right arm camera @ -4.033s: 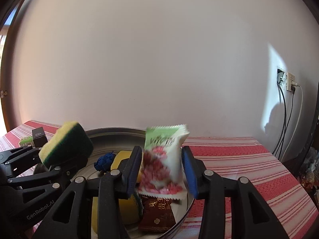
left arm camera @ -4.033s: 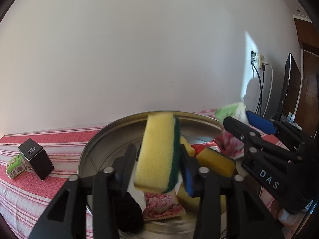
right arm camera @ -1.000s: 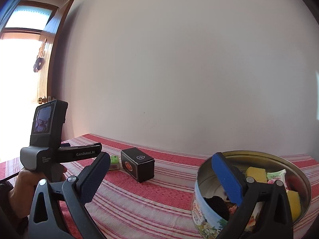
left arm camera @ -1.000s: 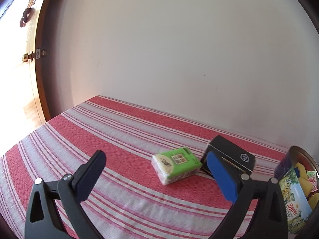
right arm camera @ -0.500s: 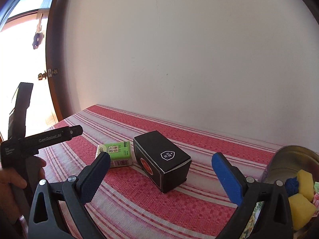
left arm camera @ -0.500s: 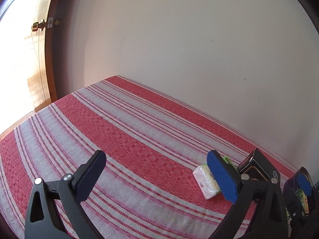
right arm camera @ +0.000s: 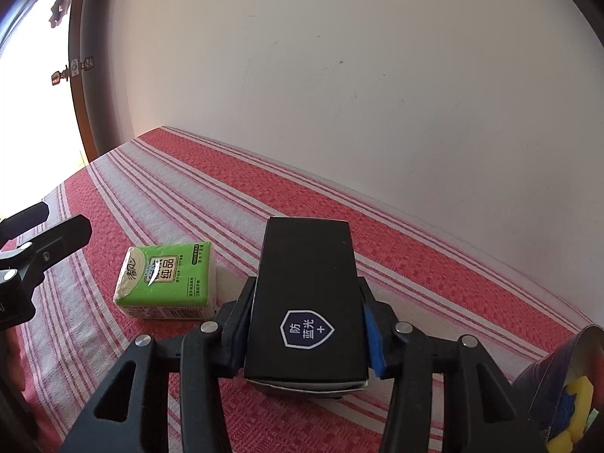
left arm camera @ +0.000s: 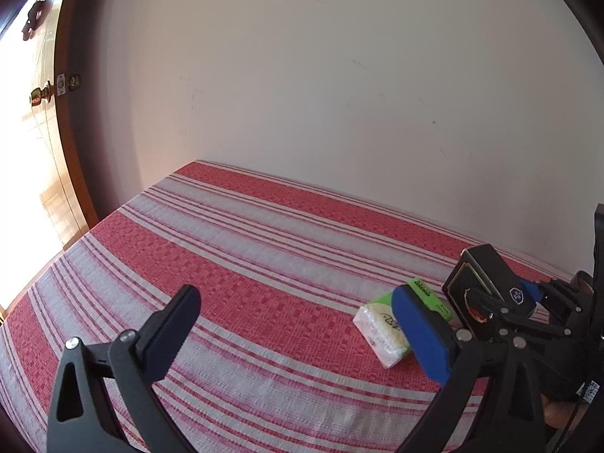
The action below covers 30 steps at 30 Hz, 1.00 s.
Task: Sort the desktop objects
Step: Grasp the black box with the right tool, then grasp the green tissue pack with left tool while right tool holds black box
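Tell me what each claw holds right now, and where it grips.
Right claw is shut on the black box, gripping its two long sides near the closer end. Left claw is open and holds nothing.

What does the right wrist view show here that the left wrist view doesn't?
Only the right wrist view shows the right gripper shut on the black box, the shield logo on its top, and the metal tin's edge with yellow sponges inside.

Only the left wrist view shows the left gripper from behind, open, with nothing between its fingers.

Both show the green tissue pack lying beside the box on the red striped tablecloth, the white wall and the door at left.
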Each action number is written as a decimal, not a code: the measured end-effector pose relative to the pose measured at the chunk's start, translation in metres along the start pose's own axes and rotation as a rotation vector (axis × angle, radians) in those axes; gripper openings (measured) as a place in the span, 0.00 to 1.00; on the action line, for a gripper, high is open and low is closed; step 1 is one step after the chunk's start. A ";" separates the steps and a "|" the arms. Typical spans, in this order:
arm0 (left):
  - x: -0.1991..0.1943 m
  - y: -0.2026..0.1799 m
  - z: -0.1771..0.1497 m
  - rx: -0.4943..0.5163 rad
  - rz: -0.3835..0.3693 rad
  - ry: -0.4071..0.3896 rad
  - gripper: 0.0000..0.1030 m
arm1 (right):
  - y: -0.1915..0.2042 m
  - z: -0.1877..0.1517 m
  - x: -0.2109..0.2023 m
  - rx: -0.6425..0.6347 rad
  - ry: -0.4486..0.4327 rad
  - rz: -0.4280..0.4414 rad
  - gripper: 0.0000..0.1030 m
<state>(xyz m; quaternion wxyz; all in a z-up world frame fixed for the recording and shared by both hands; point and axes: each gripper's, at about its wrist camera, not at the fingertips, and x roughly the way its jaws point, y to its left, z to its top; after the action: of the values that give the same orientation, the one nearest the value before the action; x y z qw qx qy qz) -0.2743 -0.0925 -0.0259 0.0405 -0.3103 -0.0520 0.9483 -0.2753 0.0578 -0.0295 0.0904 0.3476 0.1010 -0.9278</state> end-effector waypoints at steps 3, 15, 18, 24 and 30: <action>0.001 -0.001 0.001 0.024 -0.008 0.005 0.99 | 0.000 -0.006 -0.011 0.007 -0.017 0.003 0.49; 0.002 -0.042 -0.005 0.252 -0.216 0.032 0.99 | -0.016 -0.088 -0.142 0.176 -0.218 0.161 0.49; 0.013 -0.052 -0.003 0.296 -0.237 0.076 0.99 | -0.026 -0.107 -0.161 0.249 -0.231 0.196 0.50; 0.042 -0.068 0.002 0.375 -0.238 0.176 0.97 | -0.037 -0.116 -0.161 0.302 -0.212 0.225 0.50; 0.064 -0.086 -0.003 0.452 -0.244 0.281 0.82 | -0.025 -0.112 -0.161 0.267 -0.212 0.251 0.50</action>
<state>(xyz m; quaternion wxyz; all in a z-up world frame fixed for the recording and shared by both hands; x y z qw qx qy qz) -0.3202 -0.0001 -0.0551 0.2292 -0.4131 0.1296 0.8718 -0.0916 0.1257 -0.0024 0.1687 0.2668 -0.0771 -0.9457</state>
